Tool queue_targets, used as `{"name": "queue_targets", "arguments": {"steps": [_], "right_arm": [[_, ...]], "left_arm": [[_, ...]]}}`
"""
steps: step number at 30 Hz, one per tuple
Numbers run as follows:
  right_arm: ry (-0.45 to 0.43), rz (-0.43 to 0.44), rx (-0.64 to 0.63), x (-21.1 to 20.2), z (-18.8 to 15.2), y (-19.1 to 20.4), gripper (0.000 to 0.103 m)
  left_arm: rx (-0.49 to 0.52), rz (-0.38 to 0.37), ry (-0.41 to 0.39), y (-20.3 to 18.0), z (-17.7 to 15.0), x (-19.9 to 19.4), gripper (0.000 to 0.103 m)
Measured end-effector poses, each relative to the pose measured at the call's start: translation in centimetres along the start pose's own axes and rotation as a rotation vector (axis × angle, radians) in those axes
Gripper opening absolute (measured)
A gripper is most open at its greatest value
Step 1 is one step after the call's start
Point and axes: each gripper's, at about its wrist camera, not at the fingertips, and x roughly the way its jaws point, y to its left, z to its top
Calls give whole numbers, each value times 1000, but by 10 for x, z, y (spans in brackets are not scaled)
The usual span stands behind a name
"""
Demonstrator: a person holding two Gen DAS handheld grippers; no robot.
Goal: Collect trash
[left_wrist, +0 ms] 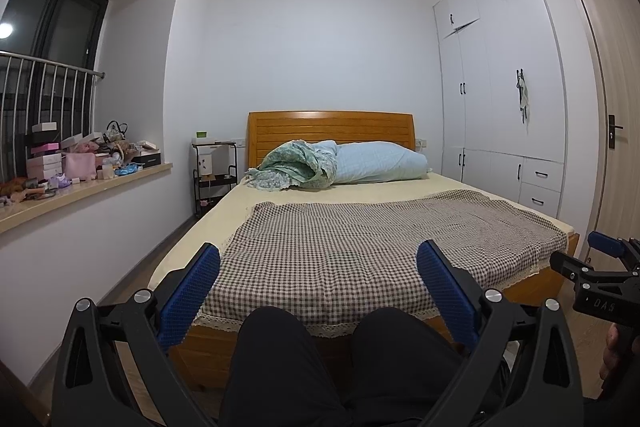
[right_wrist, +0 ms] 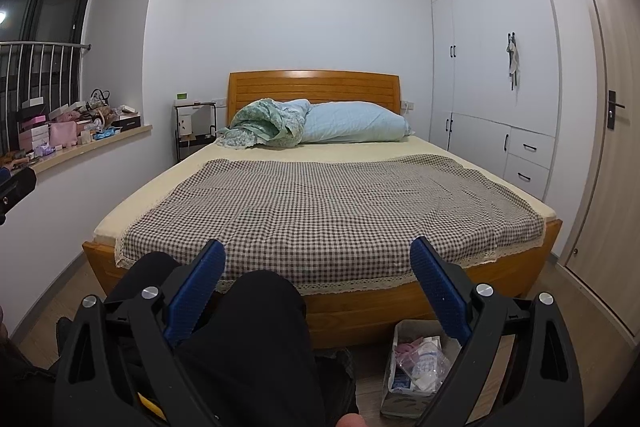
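Fingers (left_wrist: 188,291) of the left gripper (left_wrist: 318,263) are spread wide and hold nothing. Between them lie the person's dark knees (left_wrist: 276,343), and past the tips is a bed (left_wrist: 224,211) with a checked blanket (left_wrist: 360,235). The right gripper (right_wrist: 318,259) has its blue fingers (right_wrist: 196,291) spread wide too, with nothing in them. Just under the right finger of that gripper sits a small bin (right_wrist: 390,367) on the floor, with trash (right_wrist: 420,359) like wrappers and paper inside. Far past the fingers, to the left, a window ledge (left_wrist: 80,187) is piled with boxes. To the right stand white cupboards (right_wrist: 492,67).
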Motion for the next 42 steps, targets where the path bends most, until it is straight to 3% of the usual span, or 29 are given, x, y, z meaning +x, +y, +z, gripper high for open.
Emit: {"name": "queue_targets", "arguments": {"steps": [42], "right_arm": [[33, 19, 21, 6, -1, -10, 89]], "left_arm": [[1, -8, -13, 3, -1, -1, 96]]}}
